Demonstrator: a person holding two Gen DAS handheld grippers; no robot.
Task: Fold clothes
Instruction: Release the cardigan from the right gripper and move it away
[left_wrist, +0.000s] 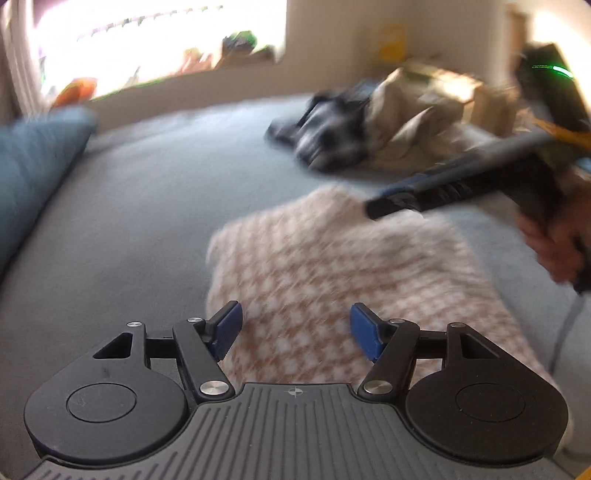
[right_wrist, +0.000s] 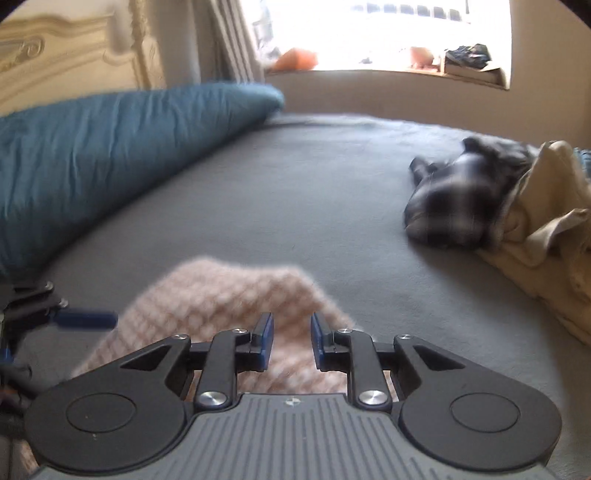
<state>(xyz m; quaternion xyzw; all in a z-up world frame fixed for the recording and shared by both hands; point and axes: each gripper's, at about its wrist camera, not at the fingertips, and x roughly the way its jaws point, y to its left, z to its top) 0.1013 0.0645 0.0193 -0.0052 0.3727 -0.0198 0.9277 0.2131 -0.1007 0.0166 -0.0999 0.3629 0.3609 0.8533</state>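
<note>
A pink-and-white checked knit garment (left_wrist: 332, 273) lies folded flat on the grey bed (left_wrist: 155, 206). My left gripper (left_wrist: 296, 329) hovers over its near edge, open wide, with nothing between the blue pads. My right gripper (right_wrist: 291, 341) stands over the same garment (right_wrist: 221, 302), its pads a narrow gap apart; cloth shows below the gap but is not pinched. In the left wrist view the right gripper (left_wrist: 384, 201) reaches in from the right to the garment's far corner, held by a hand (left_wrist: 554, 243). A blue finger of the left gripper (right_wrist: 88, 319) shows at the left edge.
A crumpled dark plaid garment (right_wrist: 450, 199) and a beige garment (right_wrist: 546, 221) lie in a heap at the bed's right. A blue pillow (right_wrist: 110, 147) runs along the left side. Behind are a windowsill with clutter (right_wrist: 465, 59) and a cream headboard (right_wrist: 74, 48).
</note>
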